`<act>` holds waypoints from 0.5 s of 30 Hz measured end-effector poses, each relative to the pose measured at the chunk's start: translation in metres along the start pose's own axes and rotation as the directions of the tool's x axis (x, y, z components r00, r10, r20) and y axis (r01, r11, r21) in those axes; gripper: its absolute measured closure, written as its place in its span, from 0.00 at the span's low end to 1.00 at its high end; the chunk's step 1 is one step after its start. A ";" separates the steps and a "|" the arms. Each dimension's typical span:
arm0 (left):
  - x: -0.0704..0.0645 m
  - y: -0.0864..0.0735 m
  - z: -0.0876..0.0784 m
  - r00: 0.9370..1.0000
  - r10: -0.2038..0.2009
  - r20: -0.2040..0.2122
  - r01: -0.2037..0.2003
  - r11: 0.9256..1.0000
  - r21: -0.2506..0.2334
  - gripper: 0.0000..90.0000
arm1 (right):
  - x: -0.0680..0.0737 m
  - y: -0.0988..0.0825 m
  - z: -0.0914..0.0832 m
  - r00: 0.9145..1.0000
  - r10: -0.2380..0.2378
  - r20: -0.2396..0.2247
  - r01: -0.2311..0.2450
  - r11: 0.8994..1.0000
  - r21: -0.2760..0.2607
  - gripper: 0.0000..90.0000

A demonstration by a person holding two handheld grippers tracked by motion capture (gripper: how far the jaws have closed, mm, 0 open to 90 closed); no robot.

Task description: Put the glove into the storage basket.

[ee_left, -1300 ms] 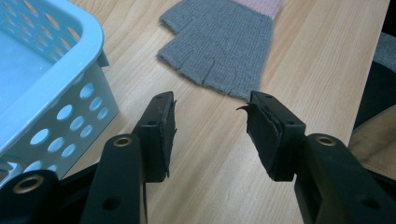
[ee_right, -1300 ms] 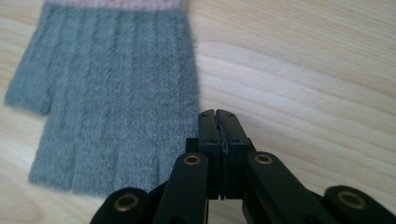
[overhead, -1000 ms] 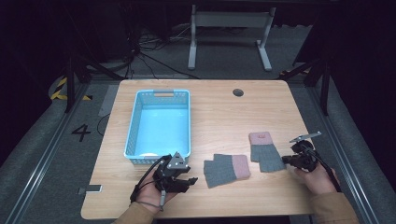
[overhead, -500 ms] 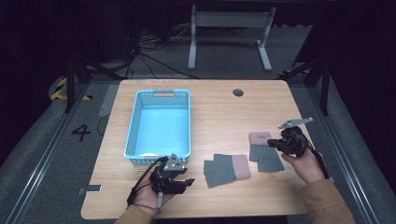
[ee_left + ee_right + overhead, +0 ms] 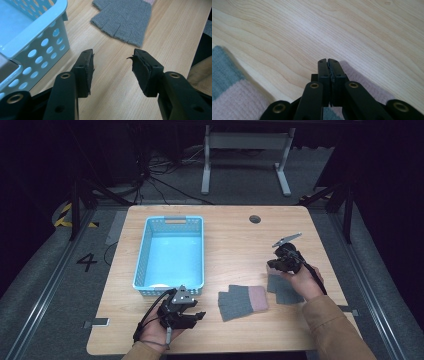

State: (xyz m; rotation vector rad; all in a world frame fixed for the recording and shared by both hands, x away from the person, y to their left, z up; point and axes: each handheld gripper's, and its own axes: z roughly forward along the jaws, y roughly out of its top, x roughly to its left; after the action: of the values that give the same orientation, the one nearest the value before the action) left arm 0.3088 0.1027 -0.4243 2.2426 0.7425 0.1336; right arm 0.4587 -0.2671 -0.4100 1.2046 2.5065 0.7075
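The left claw (image 5: pixel 192 316) rests on the worktop (image 5: pixel 230 245), jaws spread wide and empty, the basket (image 5: pixel 145 255) just beside it and one glove (image 5: pixel 242 301) ahead, likely its next pick. The right claw (image 5: pixel 329 65) is pressed closed on nothing, above the other glove (image 5: pixel 285 290). Its own view reveals that closure; the high view cannot.
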 end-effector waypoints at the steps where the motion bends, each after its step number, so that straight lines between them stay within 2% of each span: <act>1: 0.000 0.000 0.000 1.000 0.000 0.000 0.000 1.000 0.000 0.58 | 0.000 0.001 0.002 1.000 0.002 0.000 -0.002 1.000 0.003 0.99; 4: 0.000 0.000 0.001 1.000 0.002 -0.001 -0.002 1.000 -0.001 0.58 | 0.000 0.003 0.011 1.000 -0.011 0.006 0.011 1.000 0.017 0.98; 10: 0.000 -0.001 0.000 1.000 0.002 0.000 -0.002 1.000 0.004 0.58 | -0.003 0.004 0.020 1.000 0.017 0.005 -0.017 0.999 0.034 0.98; 15: -0.001 -0.001 0.000 1.000 -0.004 -0.002 0.004 1.000 0.005 0.58 | -0.002 0.005 0.024 1.000 0.003 0.005 -0.003 0.999 0.040 0.98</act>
State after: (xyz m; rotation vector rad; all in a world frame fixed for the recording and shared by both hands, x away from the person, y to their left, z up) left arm 0.3075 0.1028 -0.4250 2.2459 0.7484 0.1322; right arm 0.4734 -0.2585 -0.4276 1.2223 2.5267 0.6572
